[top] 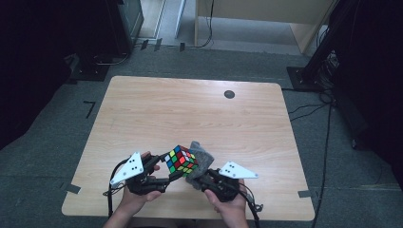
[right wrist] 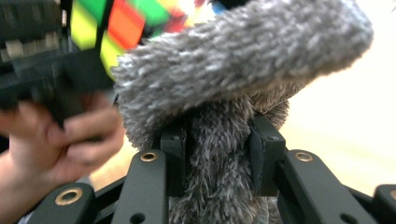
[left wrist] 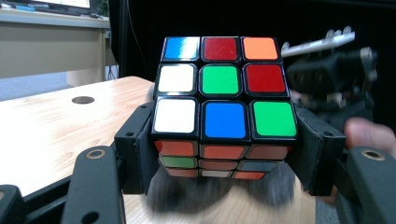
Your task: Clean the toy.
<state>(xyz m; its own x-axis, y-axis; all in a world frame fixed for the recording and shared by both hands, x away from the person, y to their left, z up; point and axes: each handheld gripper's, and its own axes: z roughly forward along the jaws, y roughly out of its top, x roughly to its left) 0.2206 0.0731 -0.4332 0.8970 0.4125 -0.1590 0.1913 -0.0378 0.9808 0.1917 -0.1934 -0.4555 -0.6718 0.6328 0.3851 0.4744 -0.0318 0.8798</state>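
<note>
Item: we log a Rubik's cube (left wrist: 223, 109), scrambled, lifted over the near middle of the wooden table (top: 190, 109).
Left gripper (top: 164, 175): its jaws are clamped on the cube's two sides.
Right gripper (top: 198, 181): jaws pinch a fluffy grey cloth (right wrist: 233, 74) bunched between them.
Cloth position: we see it pressed against the cube's right and under faces.
Progress: we judge the wiping under way; the top face looks untouched by the cloth, and nothing is set down yet.
Markings: we read no brand, label or writing anywhere.
Far side: a round dark grommet (top: 229, 94) in the tabletop.
</note>
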